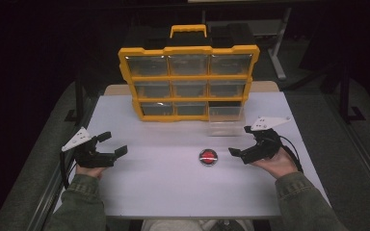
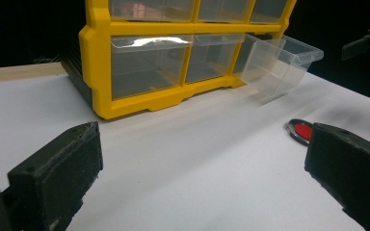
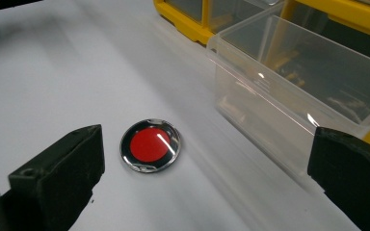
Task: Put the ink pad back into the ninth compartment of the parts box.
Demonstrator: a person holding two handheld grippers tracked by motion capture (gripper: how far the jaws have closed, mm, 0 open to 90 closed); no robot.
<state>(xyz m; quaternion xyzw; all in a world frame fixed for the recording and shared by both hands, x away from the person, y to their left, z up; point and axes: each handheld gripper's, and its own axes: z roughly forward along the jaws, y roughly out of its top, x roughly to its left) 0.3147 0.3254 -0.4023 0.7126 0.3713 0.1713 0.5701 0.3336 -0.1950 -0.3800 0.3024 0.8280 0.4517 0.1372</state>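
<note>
Where the white table point(image 1: 164, 187) is bare in front of the cabinet, one round disc point(image 1: 208, 157), red centre with shiny dark rim, flat, nothing touching it. Open table on every side of it; plenty of room toward the near edge and to the left. Just beyond it, one clear drawer point(image 1: 226, 120) pulled out of the bottom-right slot of the yellow organizer point(image 1: 189, 79), near the disc but apart. Right gripper point(image 1: 241, 142) just right of the disc, low over the table, jaws wide apart, holding nothing; in the right gripper view the disc point(image 3: 150, 146) between the two jaws, closer to the left one, ahead of the tips, no contact, and the drawer wall point(image 3: 270, 110) close to the other jaw. Left gripper point(image 1: 113, 144) well apart on the far left, jaws also spread, empty; disc point(image 2: 301, 131) at the right jaw's edge in its view. Count: one disc, one organizer with nine drawer slots in three rows of three, one drawer out, two grippers.
</note>
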